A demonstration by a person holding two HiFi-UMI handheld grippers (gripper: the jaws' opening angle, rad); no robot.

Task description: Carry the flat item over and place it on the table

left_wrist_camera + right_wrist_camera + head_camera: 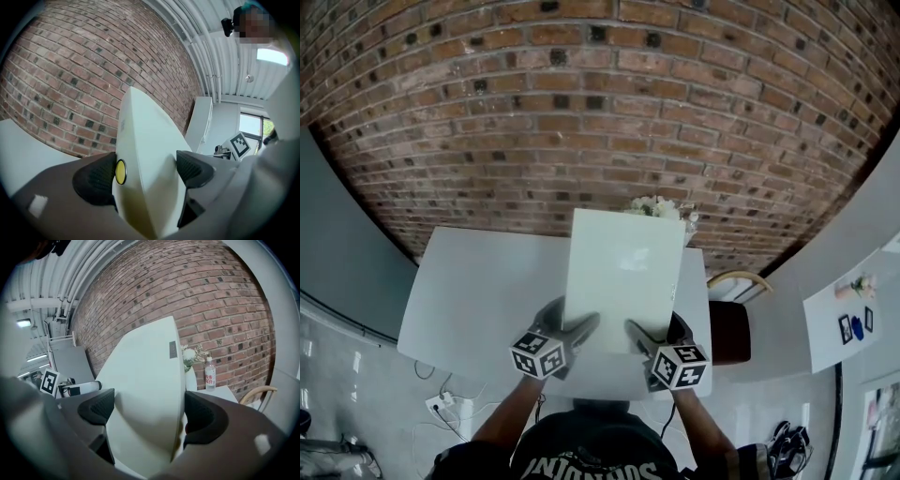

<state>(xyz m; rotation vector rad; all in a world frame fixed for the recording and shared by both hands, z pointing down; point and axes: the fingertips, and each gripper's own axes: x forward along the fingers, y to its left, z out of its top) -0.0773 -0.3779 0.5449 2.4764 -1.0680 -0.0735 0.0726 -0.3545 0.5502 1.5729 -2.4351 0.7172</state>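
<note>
A flat white board (pixel 622 277) hangs tilted in the air above the white table (pixel 473 291), its far edge toward the brick wall. My left gripper (pixel 578 330) is shut on the board's near left corner, my right gripper (pixel 639 335) on its near right corner. In the left gripper view the board (pixel 145 154) fills the space between the black pads (pixel 96 177), and a small yellow dot shows on its edge. The board (pixel 147 394) sits the same way between the dark pads (pixel 204 416) of the right gripper view.
A small bunch of white flowers (pixel 656 207) stands at the table's far edge, half hidden by the board, with a plastic bottle (pixel 210 371) beside it. A wooden chair (pixel 733 319) is at the table's right end. A power strip (pixel 442 405) lies on the floor at the left.
</note>
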